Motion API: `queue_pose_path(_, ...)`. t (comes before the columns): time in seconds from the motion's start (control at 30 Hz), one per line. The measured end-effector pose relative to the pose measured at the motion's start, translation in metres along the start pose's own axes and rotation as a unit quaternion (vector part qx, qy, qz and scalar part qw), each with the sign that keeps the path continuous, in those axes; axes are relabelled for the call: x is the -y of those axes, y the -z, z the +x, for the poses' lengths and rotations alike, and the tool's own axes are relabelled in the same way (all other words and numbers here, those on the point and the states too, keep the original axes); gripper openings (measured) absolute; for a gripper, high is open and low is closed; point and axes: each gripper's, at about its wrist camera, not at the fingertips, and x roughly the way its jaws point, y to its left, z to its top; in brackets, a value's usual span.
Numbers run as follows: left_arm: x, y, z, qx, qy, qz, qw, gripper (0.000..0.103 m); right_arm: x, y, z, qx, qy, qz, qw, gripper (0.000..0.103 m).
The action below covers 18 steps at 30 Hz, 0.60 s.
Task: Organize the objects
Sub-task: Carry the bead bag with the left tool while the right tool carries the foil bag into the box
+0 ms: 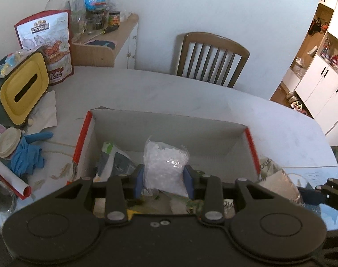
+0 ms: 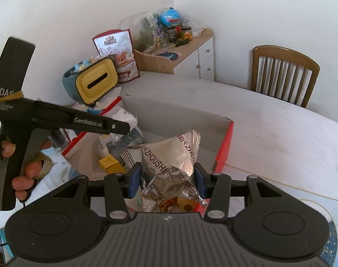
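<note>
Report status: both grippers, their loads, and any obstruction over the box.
Left gripper shut on clear bag of white pellets. Right gripper shut on silver foil packet. Both over open cardboard box, already part-filled; nothing blocking.

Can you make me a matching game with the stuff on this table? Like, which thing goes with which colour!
Things:
1. tissue box lid
2. glove
3. chair
4. snack bag held in the right tool

Colours:
A. silver
B. brown
C. yellow
D. blue

Right pairs: 1-C, 2-D, 3-B, 4-A
</note>
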Motion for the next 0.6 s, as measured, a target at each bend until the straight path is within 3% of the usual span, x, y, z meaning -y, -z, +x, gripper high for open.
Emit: queue_pose_path(0.6,-0.022,0.006,0.052,-0.058,-0.014,0.025,0.9979,0.036,-0.025,0.009,0.076,-0.052,0.020,-0.039,0.998,0.049)
